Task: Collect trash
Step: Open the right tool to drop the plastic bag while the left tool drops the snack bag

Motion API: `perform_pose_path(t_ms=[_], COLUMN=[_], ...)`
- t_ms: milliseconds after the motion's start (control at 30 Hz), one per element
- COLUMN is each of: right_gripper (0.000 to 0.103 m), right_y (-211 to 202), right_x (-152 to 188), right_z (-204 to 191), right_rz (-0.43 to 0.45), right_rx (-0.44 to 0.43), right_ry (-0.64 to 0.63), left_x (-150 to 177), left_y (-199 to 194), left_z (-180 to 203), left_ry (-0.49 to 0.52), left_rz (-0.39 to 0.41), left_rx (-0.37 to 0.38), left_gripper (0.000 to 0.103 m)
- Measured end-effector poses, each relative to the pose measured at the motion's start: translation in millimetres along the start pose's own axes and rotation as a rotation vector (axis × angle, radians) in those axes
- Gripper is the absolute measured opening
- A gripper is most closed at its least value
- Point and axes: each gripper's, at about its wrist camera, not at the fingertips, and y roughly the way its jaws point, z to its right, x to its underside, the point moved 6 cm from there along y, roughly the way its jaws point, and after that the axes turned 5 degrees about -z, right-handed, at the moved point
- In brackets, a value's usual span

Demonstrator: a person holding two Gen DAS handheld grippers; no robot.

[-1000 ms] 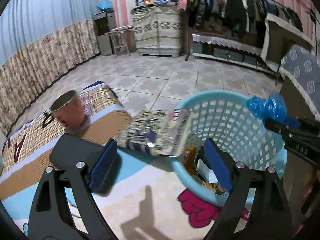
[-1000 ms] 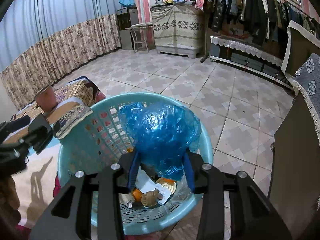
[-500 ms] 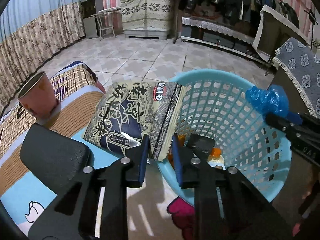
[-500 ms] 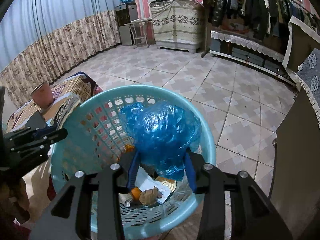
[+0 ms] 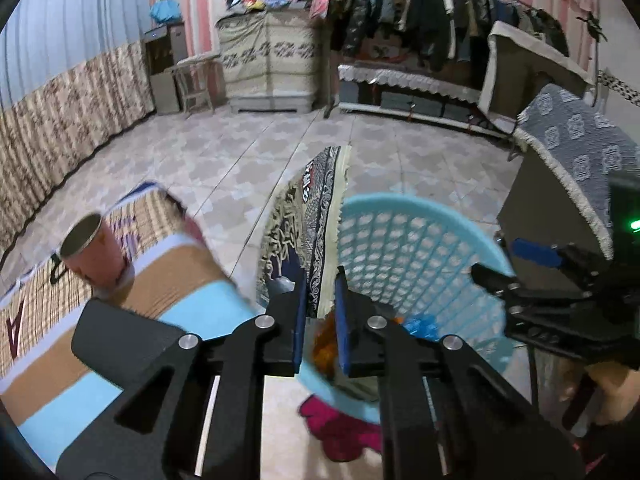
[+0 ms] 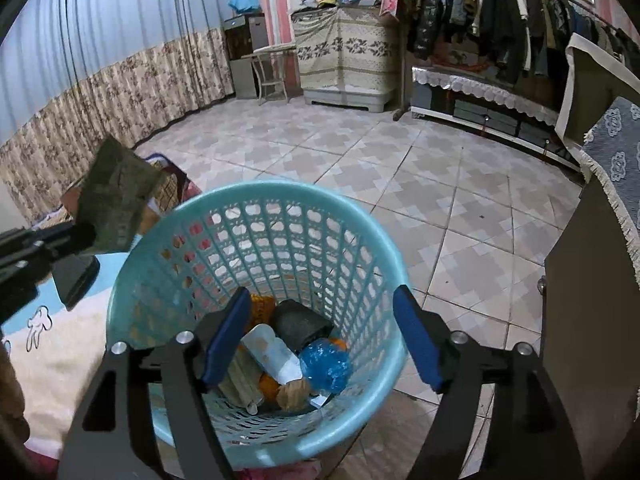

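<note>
Trash basket holds a blue bag. Right tongs just opened wide above it. Left tongs pinch a wrapper beside its rim.

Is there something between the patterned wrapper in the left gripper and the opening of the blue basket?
Nothing visible blocks it. The left gripper is shut on the patterned wrapper beside the blue basket rim, and the right gripper stands open over the basket mouth, holding nothing.

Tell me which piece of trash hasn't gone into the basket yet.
The patterned wrapper, pinched upright in the left gripper beside the basket. The blue bag and other scraps already lie inside.
</note>
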Motion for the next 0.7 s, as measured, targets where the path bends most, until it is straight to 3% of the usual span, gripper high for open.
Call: perform_pose_path(t_ms=[167,333,567,600,667,700], right_gripper=[0.072,0.072,0.072,0.072,0.073,0.073], right_y=[-14,-20,-20,-20,-20,-20], right_x=[-4,-4,1,1,1,1], right_z=[19,36,38,36,35,33], right_rz=[0.022,0.027,0.019,0.019,0.02,0.02], right_rx=[0.012,0.027,0.028,0.029,0.029,0.028], right_ry=[0.032,0.052,0.053,0.05,0.046,0.044], left_x=[-10,2,23,24,24,24], left_y=[-16,-3,21,20,16,14], left_z=[33,45,26,22,11,7], left_ry=[0.027,-0.009,-0.032,-0.034,-0.049,-0.055], left_rz=[0.031,-0.006,-0.054,-0.051,-0.045,-0.038], left_rx=[0.055,0.104,-0.01,-0.028,-0.047,-0.056], left_gripper=[0.011,0.007,0.007,0.008,0.022,0.039])
